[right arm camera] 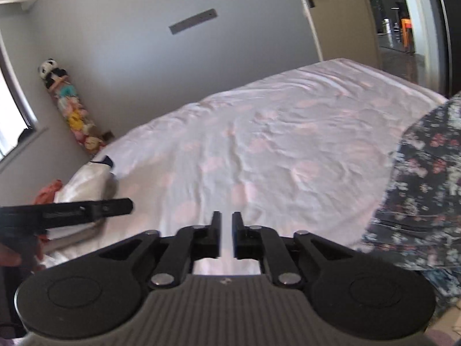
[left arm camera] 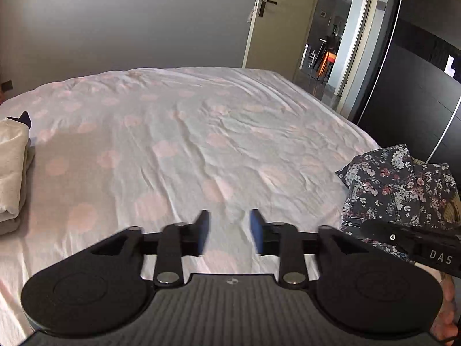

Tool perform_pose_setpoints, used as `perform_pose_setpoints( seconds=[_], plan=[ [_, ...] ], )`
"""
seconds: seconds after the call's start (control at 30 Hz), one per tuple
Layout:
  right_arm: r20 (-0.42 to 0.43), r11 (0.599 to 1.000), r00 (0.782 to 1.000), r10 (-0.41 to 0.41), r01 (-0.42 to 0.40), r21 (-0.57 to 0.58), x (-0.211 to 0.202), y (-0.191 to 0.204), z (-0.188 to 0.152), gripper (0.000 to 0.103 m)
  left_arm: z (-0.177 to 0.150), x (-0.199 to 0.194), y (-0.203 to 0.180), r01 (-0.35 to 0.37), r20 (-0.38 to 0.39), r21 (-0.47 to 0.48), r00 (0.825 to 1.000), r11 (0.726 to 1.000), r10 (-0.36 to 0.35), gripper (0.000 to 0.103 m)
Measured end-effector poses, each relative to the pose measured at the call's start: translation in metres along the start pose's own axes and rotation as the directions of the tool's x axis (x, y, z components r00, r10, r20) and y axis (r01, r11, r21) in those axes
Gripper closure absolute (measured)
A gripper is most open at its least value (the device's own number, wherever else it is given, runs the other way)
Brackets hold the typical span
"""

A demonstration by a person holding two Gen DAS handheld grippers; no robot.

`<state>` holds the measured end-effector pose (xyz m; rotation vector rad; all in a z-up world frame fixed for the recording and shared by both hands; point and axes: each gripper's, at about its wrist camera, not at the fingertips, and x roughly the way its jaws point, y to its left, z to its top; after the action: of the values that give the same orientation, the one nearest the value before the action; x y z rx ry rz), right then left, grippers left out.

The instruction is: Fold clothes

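Note:
A dark floral garment (left arm camera: 397,184) lies crumpled at the right edge of the bed (left arm camera: 187,132); in the right wrist view the floral garment (right arm camera: 426,187) fills the right side. My left gripper (left arm camera: 229,230) hovers open over the bare sheet, blue pads apart, nothing between them. My right gripper (right arm camera: 227,236) hangs over the bed (right arm camera: 259,150) just left of the garment, its fingers only a narrow gap apart and holding nothing. A folded cream stack (left arm camera: 11,173) rests on the bed's left edge, also seen as the cream stack (right arm camera: 86,181).
The bed has a wrinkled white sheet with pink dots. A column of plush toys (right arm camera: 69,106) leans in the left corner. An open door (left arm camera: 276,20) and a dark wardrobe (left arm camera: 417,86) stand to the right. A hand (left arm camera: 446,311) holds the right tool.

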<state>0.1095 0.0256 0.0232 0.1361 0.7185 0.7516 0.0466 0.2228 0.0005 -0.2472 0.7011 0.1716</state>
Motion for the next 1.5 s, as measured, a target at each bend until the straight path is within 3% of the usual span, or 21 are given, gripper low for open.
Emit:
perform_pose_setpoints(
  seconds=[0.07, 0.1, 0.2, 0.33, 0.4, 0.57, 0.77, 0.87, 0.93, 1.03, 1.17, 1.27, 1.33, 1.37, 1.4, 1.5],
  plan=[
    [0.002, 0.999, 0.999, -0.048, 0.048, 0.008, -0.007, -0.011, -0.008, 0.052, -0.006, -0.001, -0.002, 0.024, 0.006, -0.007, 1.0, 1.0, -0.024, 0.061],
    [0.006, 0.997, 0.997, -0.077, 0.077, 0.007, -0.012, -0.017, -0.011, 0.046, -0.007, 0.002, -0.007, 0.039, 0.004, -0.004, 0.999, 0.999, -0.039, 0.061],
    [0.03, 0.984, 0.984, -0.177, 0.178, -0.026, -0.024, -0.038, -0.016, 0.034, -0.012, 0.006, -0.031, 0.052, 0.005, 0.049, 0.999, 0.997, -0.052, 0.06],
    [0.061, 0.948, 0.951, -0.303, 0.308, -0.078, -0.04, -0.069, -0.019, 0.027, -0.017, 0.018, -0.076, 0.16, 0.005, 0.145, 0.987, 0.976, -0.162, 0.054],
    [0.064, 0.926, 0.928, -0.367, 0.371, -0.07, -0.051, -0.09, -0.022, 0.017, -0.02, 0.029, -0.104, 0.194, -0.014, 0.198, 0.981, 0.961, -0.195, 0.054],
    [0.081, 0.868, 0.866, -0.494, 0.496, -0.011, -0.073, -0.144, -0.026, 0.014, -0.03, 0.063, -0.17, 0.333, -0.115, 0.267, 0.943, 0.905, -0.313, 0.051],
    [0.105, 0.826, 0.82, -0.563, 0.564, 0.027, -0.078, -0.189, -0.036, 0.013, -0.05, 0.103, -0.237, 0.458, -0.237, 0.336, 0.887, 0.823, -0.397, 0.05],
    [0.077, 0.824, 0.821, -0.566, 0.565, 0.034, -0.071, -0.207, -0.039, 0.01, -0.057, 0.121, -0.261, 0.49, -0.286, 0.368, 0.868, 0.79, -0.405, 0.05],
    [0.054, 0.838, 0.836, -0.546, 0.543, 0.059, -0.07, -0.22, -0.039, 0.006, -0.061, 0.131, -0.272, 0.507, -0.313, 0.392, 0.858, 0.768, -0.407, 0.05],
    [0.036, 0.84, 0.841, -0.54, 0.536, 0.082, -0.072, -0.235, -0.037, 0.006, -0.068, 0.145, -0.286, 0.506, -0.342, 0.435, 0.858, 0.745, -0.383, 0.05],
    [0.15, 0.825, 0.814, -0.561, 0.564, 0.026, -0.083, -0.234, -0.03, 0.006, -0.075, 0.164, -0.305, 0.485, -0.361, 0.48, 0.868, 0.73, -0.339, 0.05],
    [0.177, 0.838, 0.823, -0.539, 0.545, 0.02, -0.084, -0.239, -0.02, 0.007, -0.082, 0.173, -0.316, 0.456, -0.352, 0.521, 0.885, 0.722, -0.305, 0.05],
    [0.168, 0.841, 0.828, -0.536, 0.54, 0.024, -0.076, -0.246, -0.016, 0.021, -0.083, 0.177, -0.321, 0.443, -0.351, 0.529, 0.891, 0.723, -0.289, 0.053],
    [0.161, 0.84, 0.827, -0.539, 0.543, 0.023, -0.071, -0.248, -0.015, 0.042, -0.082, 0.18, -0.321, 0.437, -0.352, 0.531, 0.893, 0.726, -0.281, 0.056],
    [0.154, 0.838, 0.826, -0.542, 0.546, 0.022, -0.066, -0.251, -0.013, 0.053, -0.082, 0.182, -0.322, 0.432, -0.353, 0.533, 0.895, 0.727, -0.273, 0.06],
    [0.133, 0.832, 0.823, -0.552, 0.555, 0.019, -0.05, -0.258, -0.01, 0.053, -0.079, 0.185, -0.322, 0.431, -0.353, 0.53, 0.895, 0.73, -0.272, 0.073]
  ],
)
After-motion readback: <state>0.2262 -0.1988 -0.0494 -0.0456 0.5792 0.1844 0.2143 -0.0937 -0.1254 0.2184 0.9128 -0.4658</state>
